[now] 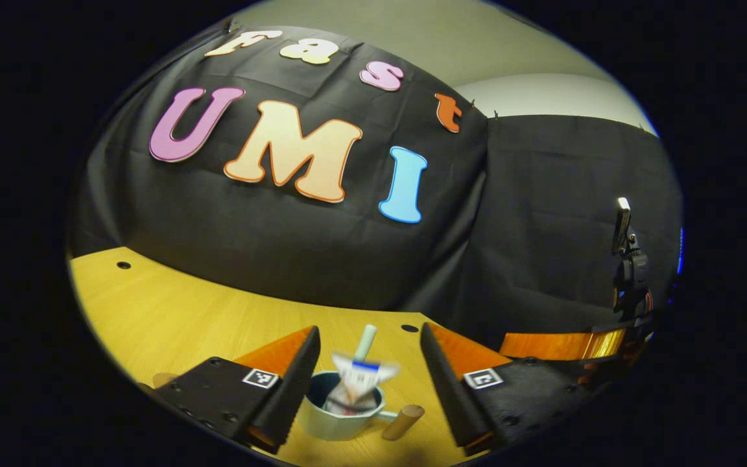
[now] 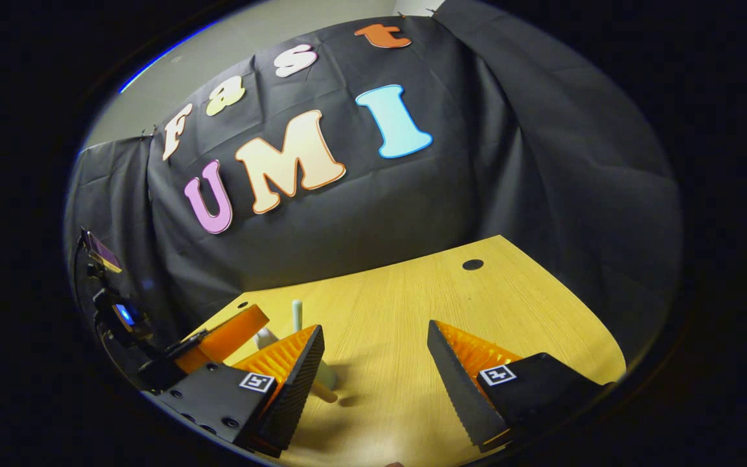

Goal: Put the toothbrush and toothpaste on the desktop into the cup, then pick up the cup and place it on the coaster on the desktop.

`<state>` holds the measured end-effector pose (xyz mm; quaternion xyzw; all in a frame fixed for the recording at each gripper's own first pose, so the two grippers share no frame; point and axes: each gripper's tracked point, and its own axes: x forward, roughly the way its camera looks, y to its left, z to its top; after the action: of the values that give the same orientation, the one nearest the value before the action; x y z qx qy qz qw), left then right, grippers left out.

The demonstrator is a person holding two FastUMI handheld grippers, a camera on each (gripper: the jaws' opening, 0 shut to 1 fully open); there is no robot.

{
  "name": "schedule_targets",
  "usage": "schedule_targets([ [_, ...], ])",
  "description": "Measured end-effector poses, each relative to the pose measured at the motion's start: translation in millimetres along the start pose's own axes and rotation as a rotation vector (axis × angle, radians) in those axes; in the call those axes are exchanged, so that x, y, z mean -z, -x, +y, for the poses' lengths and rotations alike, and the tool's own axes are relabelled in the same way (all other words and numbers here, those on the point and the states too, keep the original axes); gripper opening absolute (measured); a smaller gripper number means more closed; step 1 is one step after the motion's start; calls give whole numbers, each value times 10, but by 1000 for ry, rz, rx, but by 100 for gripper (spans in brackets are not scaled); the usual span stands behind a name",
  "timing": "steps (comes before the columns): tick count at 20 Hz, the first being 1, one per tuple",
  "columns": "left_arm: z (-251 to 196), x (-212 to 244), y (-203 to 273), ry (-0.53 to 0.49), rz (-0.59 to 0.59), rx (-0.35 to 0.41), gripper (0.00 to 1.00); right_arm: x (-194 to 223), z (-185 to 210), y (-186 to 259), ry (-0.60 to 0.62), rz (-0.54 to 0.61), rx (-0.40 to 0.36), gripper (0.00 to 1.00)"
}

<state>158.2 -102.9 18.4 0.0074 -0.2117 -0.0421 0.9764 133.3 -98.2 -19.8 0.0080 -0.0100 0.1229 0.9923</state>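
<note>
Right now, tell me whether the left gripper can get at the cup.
Probably yes. The left gripper is open, and the cup sits between its fingers with the toothpaste and toothbrush in it. Nothing blocks the way; the handle points toward one finger.

Black cloth wall (image 1: 321,246), yellow wooden desktop (image 2: 412,311), pale wall (image 1: 412,32) above

Cup with toothpaste and toothbrush on the counter, between the left tool's fingers.

In the left gripper view, the cup (image 1: 341,415) stood on the counter (image 1: 172,318) between the spread fingers of the left tool (image 1: 366,383), its handle pointing right. The toothpaste (image 1: 355,386) sat inside it, with the toothbrush (image 1: 366,342) rising behind. In the right gripper view, the right tool (image 2: 373,383) hung over bare counter (image 2: 399,311), the toothbrush (image 2: 296,316) left of it.
</note>
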Motion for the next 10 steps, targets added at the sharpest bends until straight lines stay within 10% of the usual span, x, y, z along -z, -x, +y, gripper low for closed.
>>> schedule_targets([
  [10, 1028, -693, 922, -64, 43, -247, 93, 208, 948, -23, 224, 285, -240, 99],
])
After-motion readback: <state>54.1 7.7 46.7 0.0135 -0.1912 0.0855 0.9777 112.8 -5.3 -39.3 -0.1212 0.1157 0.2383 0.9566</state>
